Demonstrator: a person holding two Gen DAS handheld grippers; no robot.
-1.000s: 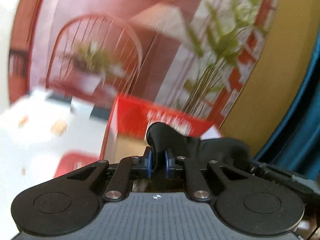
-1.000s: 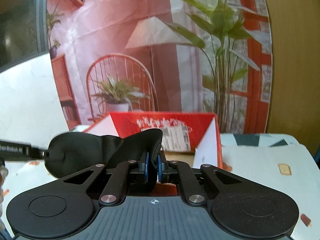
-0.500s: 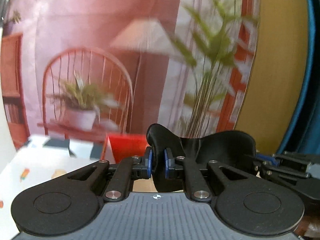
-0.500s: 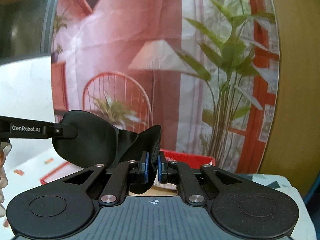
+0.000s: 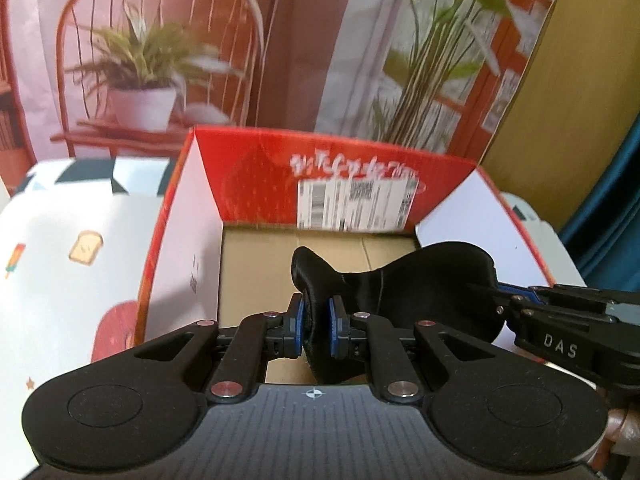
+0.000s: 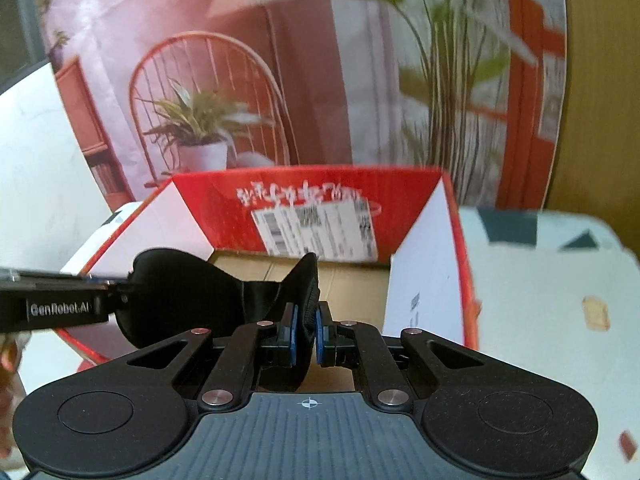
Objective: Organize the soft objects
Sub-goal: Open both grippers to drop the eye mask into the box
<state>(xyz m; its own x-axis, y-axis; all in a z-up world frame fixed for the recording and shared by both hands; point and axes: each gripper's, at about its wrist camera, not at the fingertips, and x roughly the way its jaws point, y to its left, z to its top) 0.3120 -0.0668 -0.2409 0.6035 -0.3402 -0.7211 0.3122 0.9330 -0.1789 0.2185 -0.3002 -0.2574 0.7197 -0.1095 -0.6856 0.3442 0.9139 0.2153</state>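
Note:
A black padded eye mask (image 5: 420,284) is stretched between both grippers. My left gripper (image 5: 316,326) is shut on its left end. My right gripper (image 6: 306,338) is shut on its right end; the mask also shows in the right wrist view (image 6: 192,292). The mask hangs above the opening of a red cardboard box (image 5: 256,176) with white side flaps and a brown bottom. The box also shows in the right wrist view (image 6: 400,196). The right gripper shows at the right in the left wrist view (image 5: 496,292), and the left gripper at the left in the right wrist view (image 6: 116,284).
The box stands on a white table (image 5: 60,248) with small printed pictures. A printed backdrop of a chair and plants (image 5: 152,64) stands close behind the box. A yellow-brown wall and a blue curtain (image 5: 612,184) are at the right.
Both grippers have tilted down and moved forward with the mask. The open box now fills the middle of both views, with the mask over its opening.

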